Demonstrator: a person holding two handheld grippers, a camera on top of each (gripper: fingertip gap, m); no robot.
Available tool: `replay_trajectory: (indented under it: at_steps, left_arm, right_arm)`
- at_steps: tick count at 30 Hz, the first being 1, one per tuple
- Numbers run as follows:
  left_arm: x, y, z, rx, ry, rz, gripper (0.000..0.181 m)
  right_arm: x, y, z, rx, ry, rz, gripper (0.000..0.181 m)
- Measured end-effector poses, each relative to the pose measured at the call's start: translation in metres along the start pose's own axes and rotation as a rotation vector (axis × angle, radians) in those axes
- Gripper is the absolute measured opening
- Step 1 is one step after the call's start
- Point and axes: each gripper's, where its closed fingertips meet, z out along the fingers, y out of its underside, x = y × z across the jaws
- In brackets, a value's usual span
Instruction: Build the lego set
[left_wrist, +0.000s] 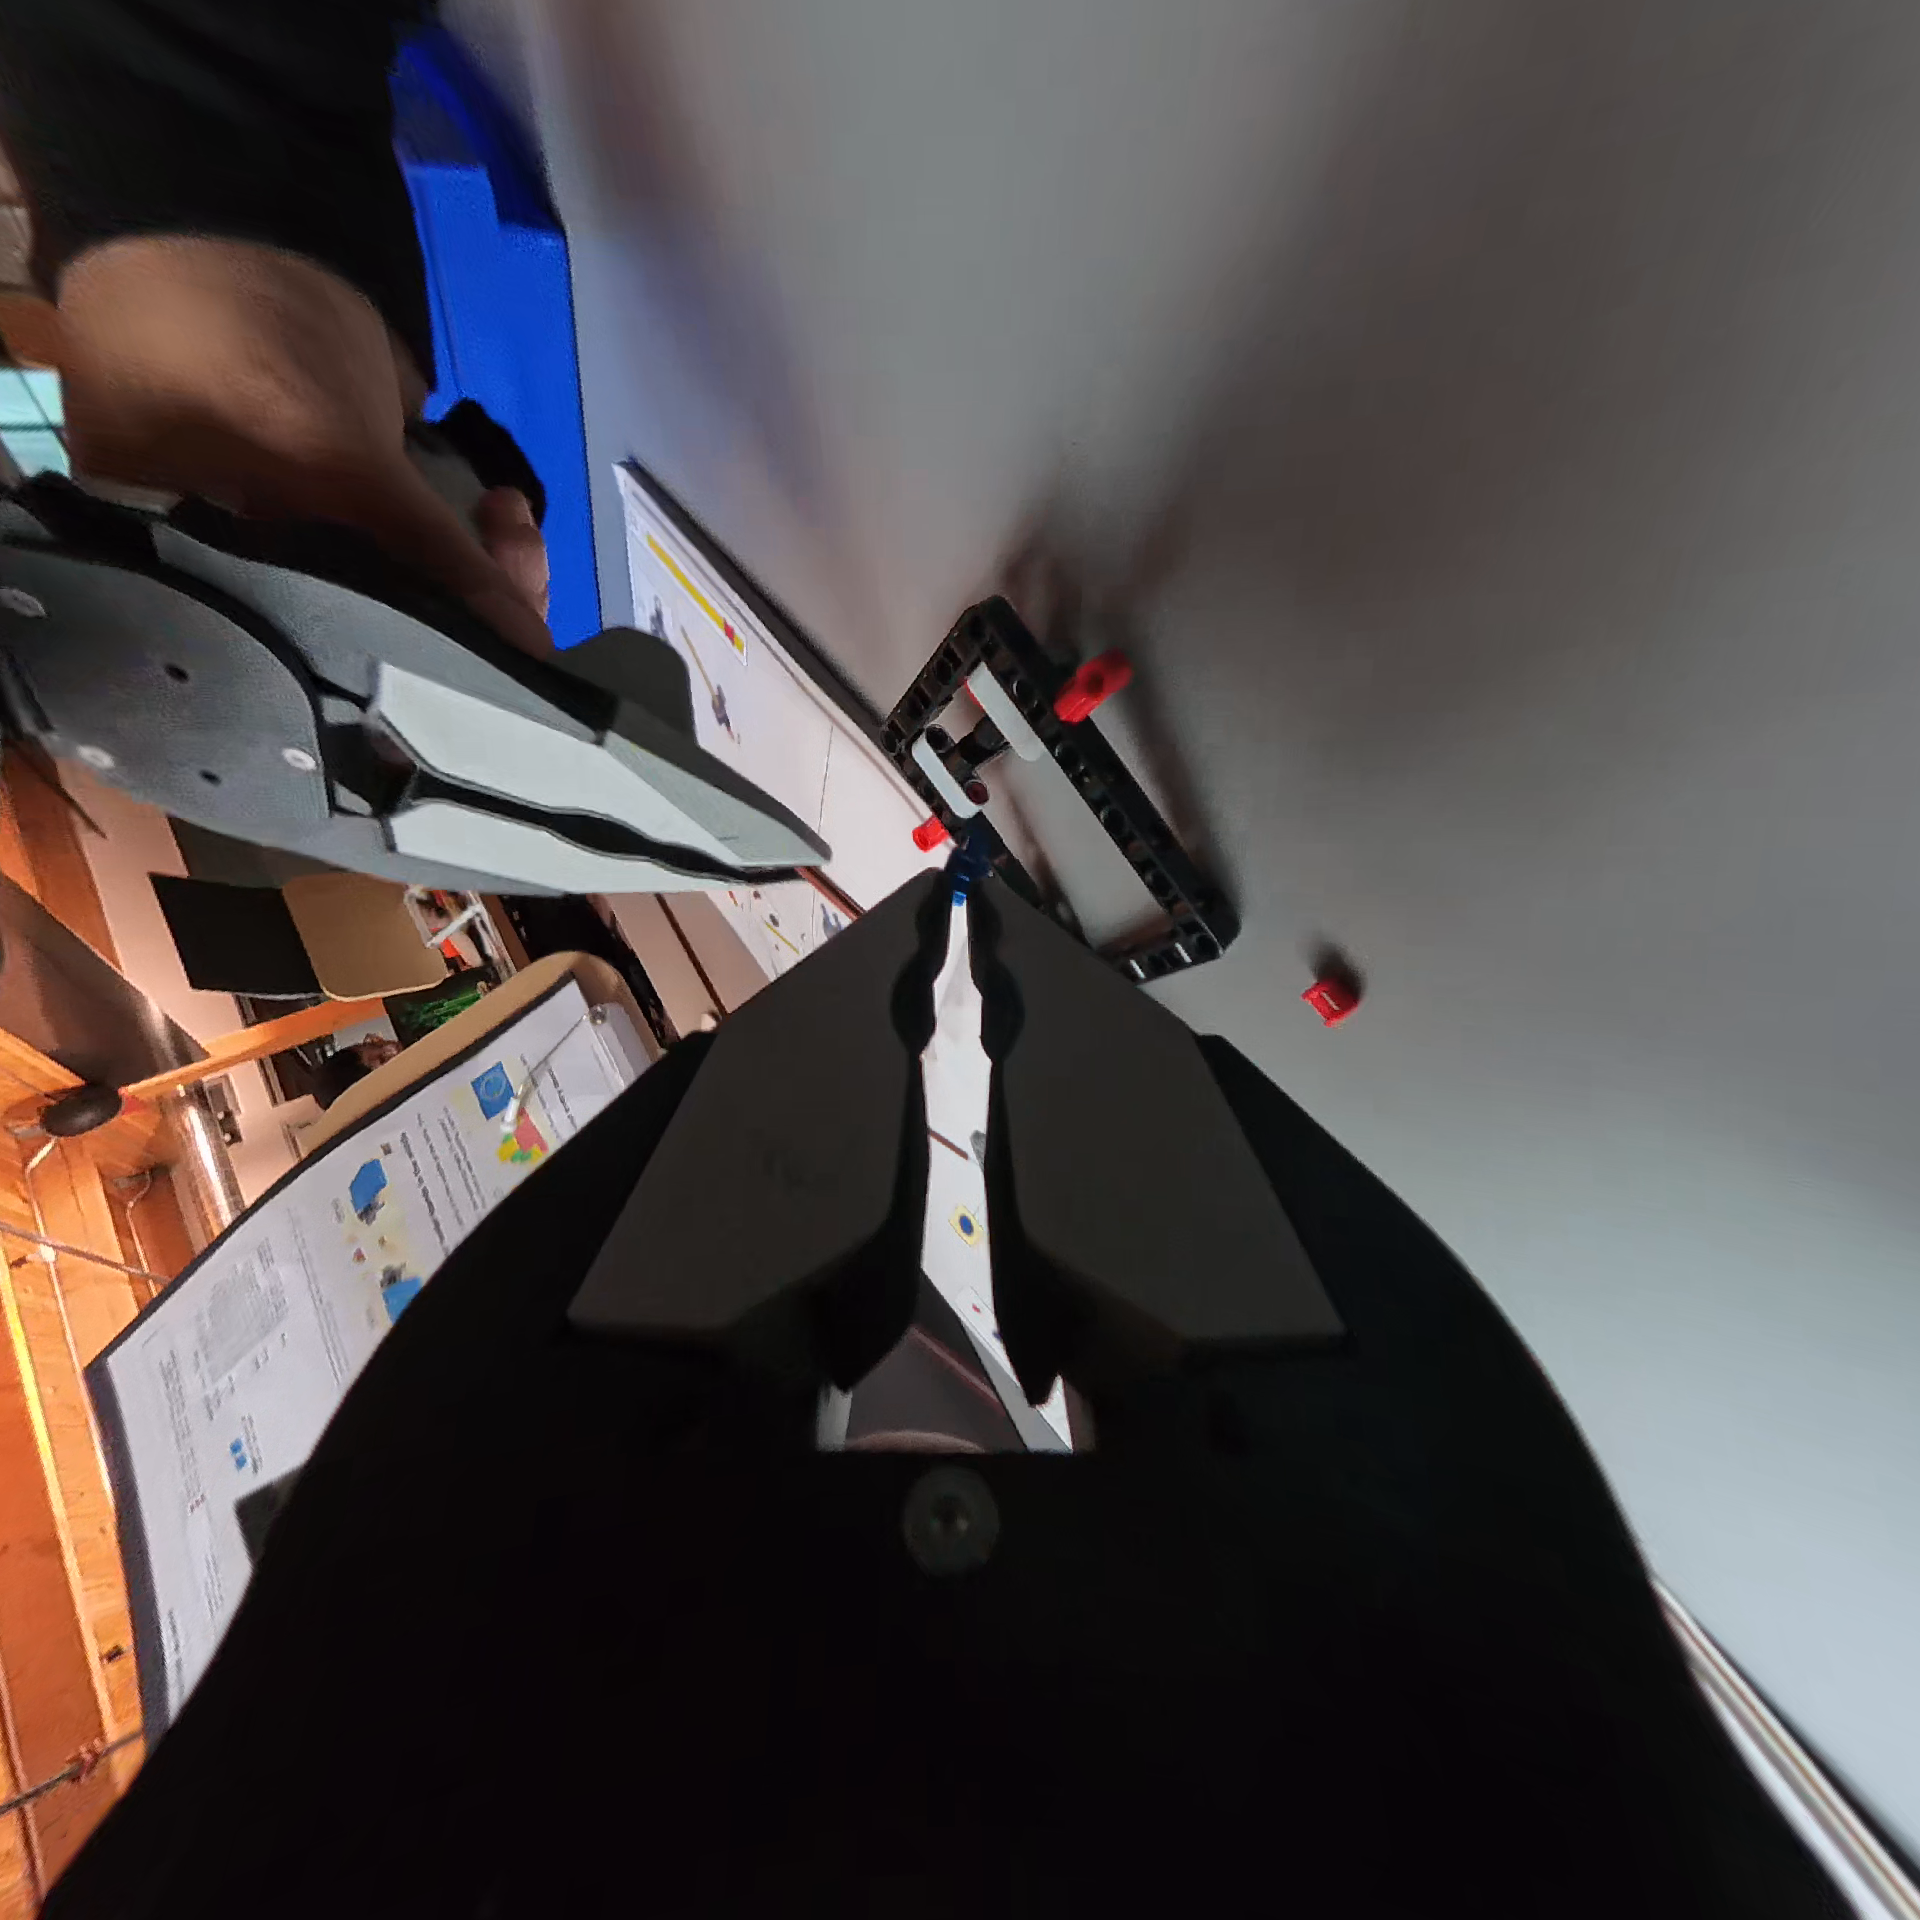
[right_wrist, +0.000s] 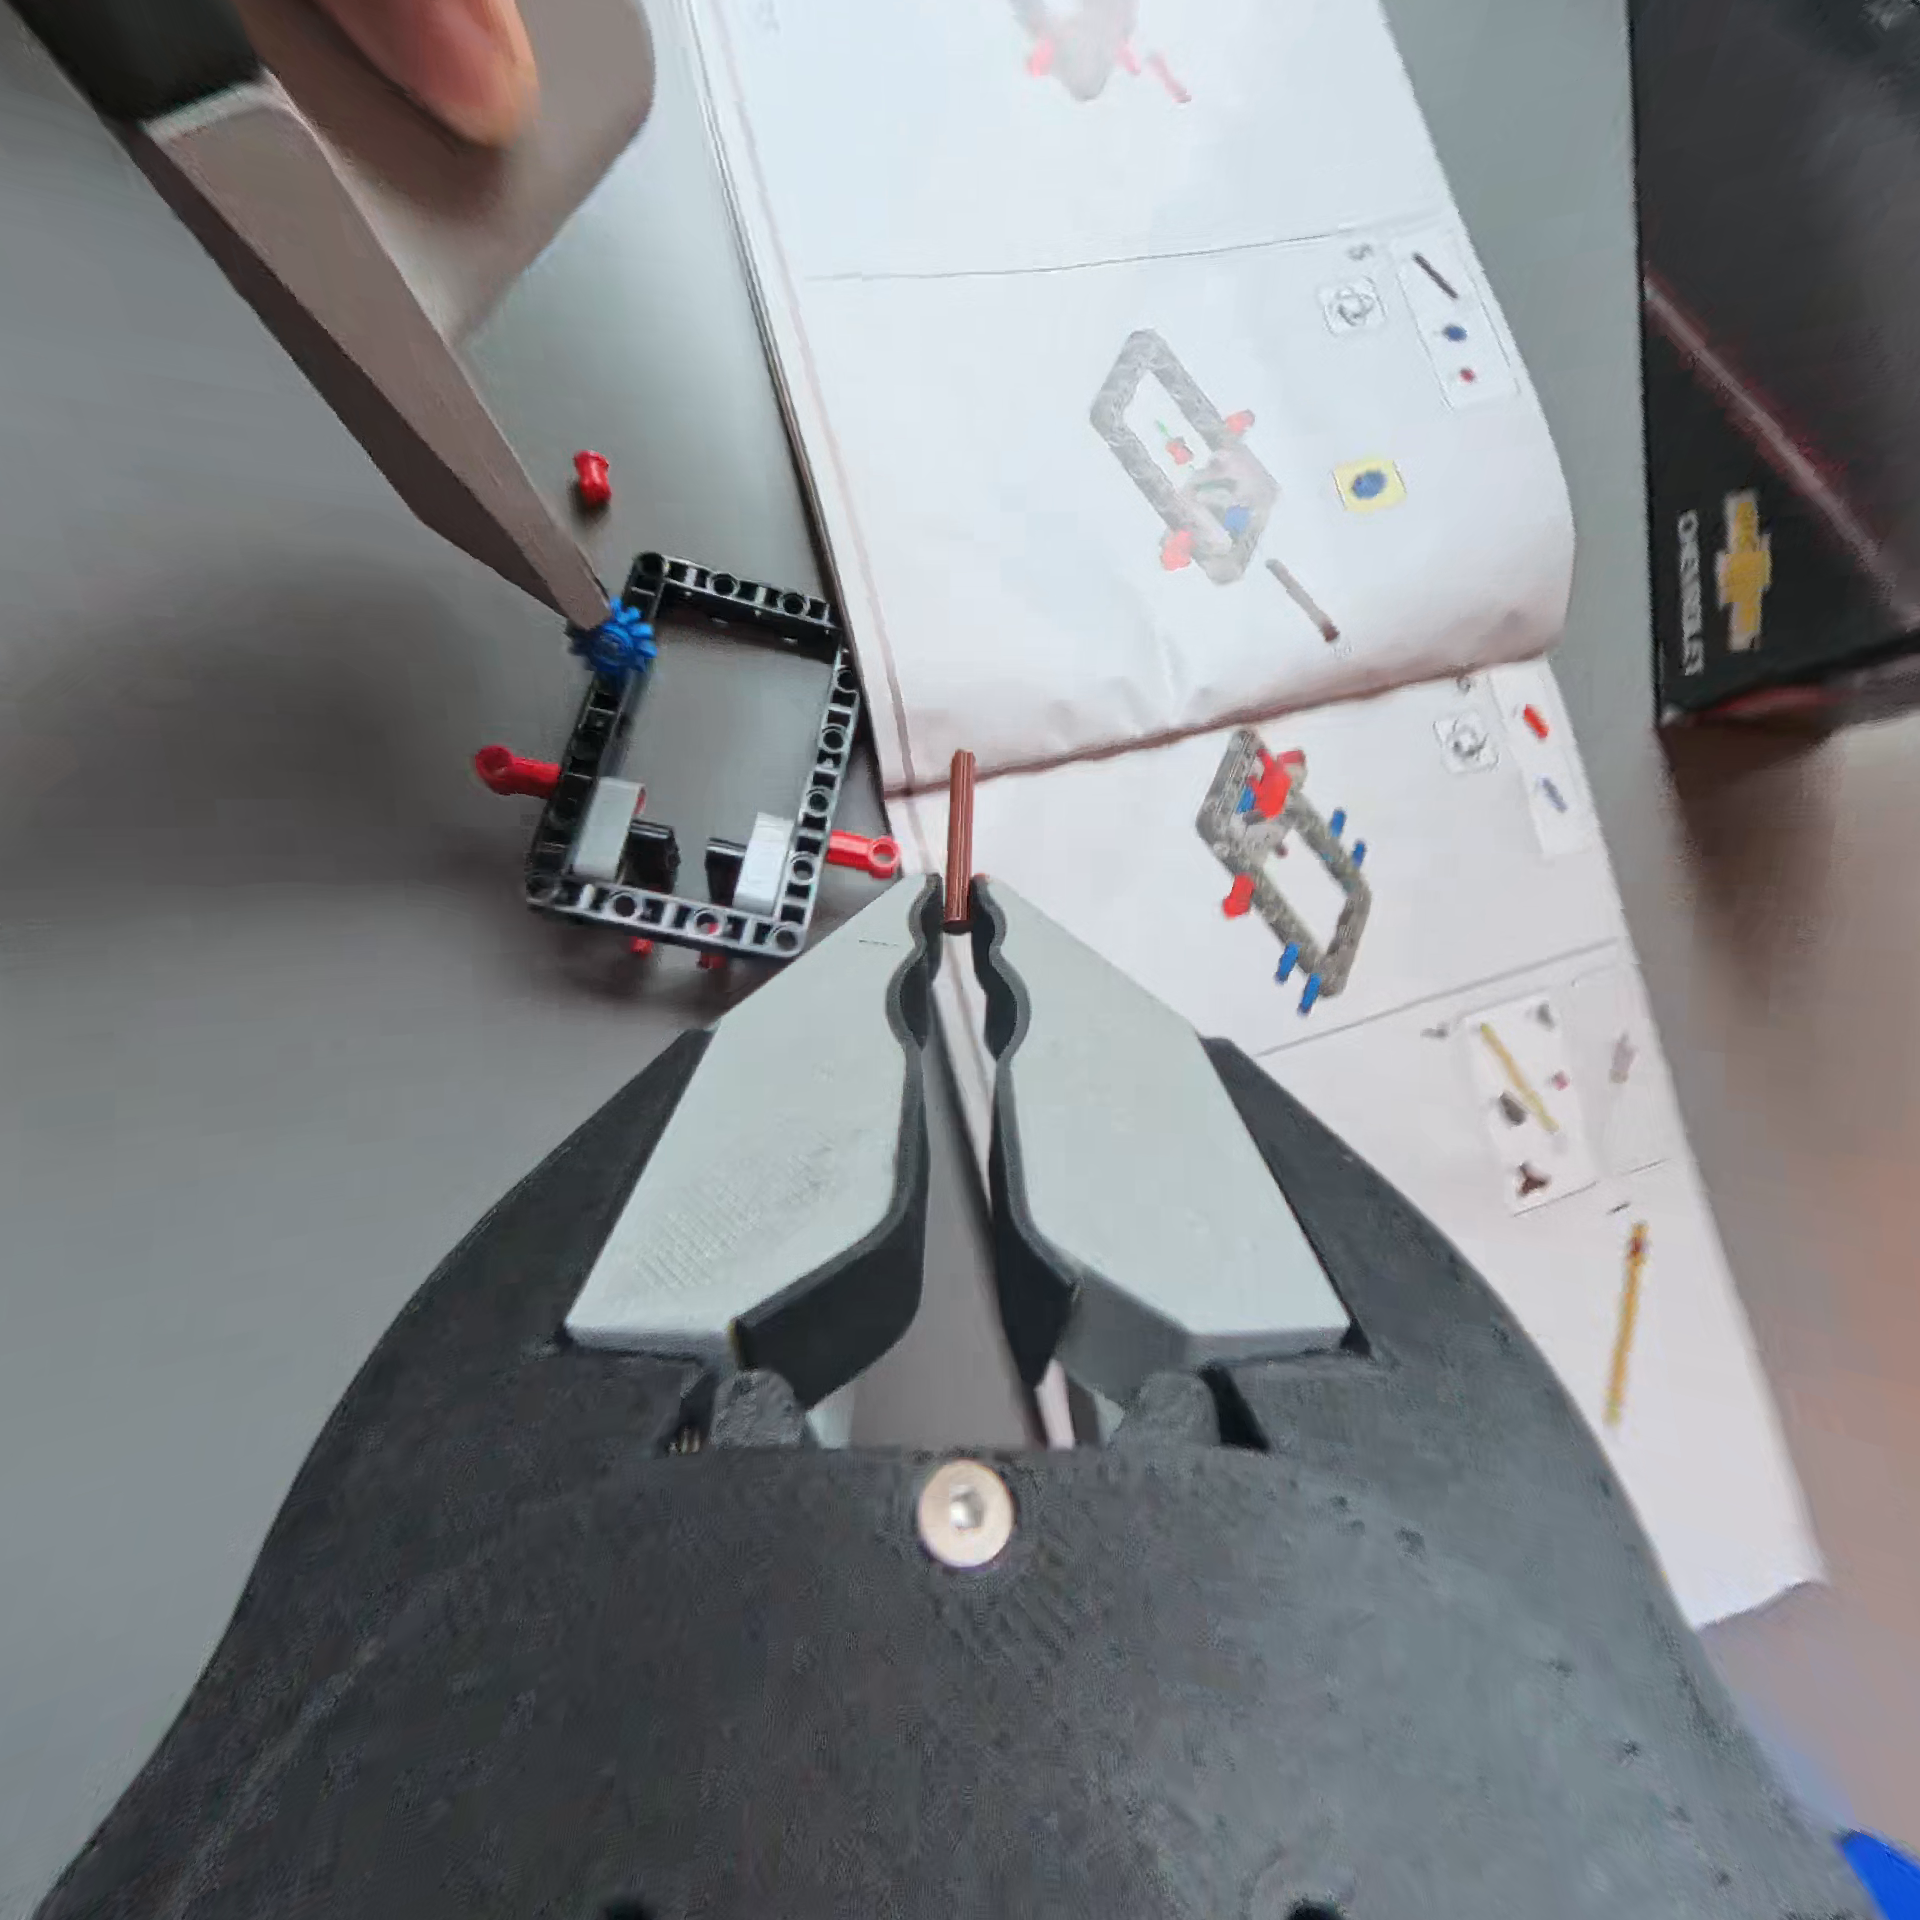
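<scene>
Grey and matte, the counter (right_wrist: 260, 1039) fills the left half of the right wrist view, with an open instruction booklet (right_wrist: 1143, 520) spread over the upper right and a dark box (right_wrist: 1787, 416) at the top right corner; nearest the lens in that view, the right hand-held gripper (right_wrist: 956, 902) sits at centre frame, its grey fingers (right_wrist: 1101, 1122) clenched on the lower end of a thin brown axle (right_wrist: 962, 831) that stands upright above the tips, over the booklet's fold; just to the left of it on the counter lies the black rectangular beam frame (right_wrist: 821, 769), flat, with two grey pieces inside its near end, red pins sticking out from its left and right sides and small red stubs along its near edge; a loose red connector (right_wrist: 590, 476) lies apart beyond it; at the frame's far left corner a small blue gear (right_wrist: 615, 642) is pinched by the left hand-held gripper (right_wrist: 582, 613), which slants down from the upper left with a fingertip of the person's hand showing at the top; in the left wrist view the picture is rolled sideways, the dark left hand-held gripper (left_wrist: 962, 894) closed on the blue gear (left_wrist: 966, 871) right against the frame (left_wrist: 1132, 821); the right hand-held gripper (left_wrist: 800, 857) reaches in from the left edge, held by a bare hand (left_wrist: 488, 530); a blue bin (left_wrist: 499, 343) stands blurred at upper left.
</scene>
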Motion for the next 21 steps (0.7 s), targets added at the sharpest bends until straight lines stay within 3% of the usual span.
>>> replay_trajectory:
  at_steps: [1, 9, 16, 21]
  left_arm:
    - [0.001, 0.0, -0.003, -0.009, -0.006, -0.012, 0.001]
    - [0.011, -0.001, -0.021, -0.029, -0.027, -0.049, 0.001]
    - [0.015, -0.006, -0.02, -0.018, -0.028, -0.056, 0.001]
    - [0.014, -0.005, -0.016, -0.021, -0.022, -0.061, 0.001]
  right_arm:
    - [0.003, -0.002, 0.004, -0.044, 0.001, -0.049, 0.002]
    - [-0.013, -0.007, 0.022, -0.235, -0.109, -0.255, 0.002]
    - [-0.033, -0.01, 0.03, -0.229, -0.172, -0.35, 0.001]
    - [-0.019, -0.01, 0.027, -0.255, -0.12, -0.355, 0.002]
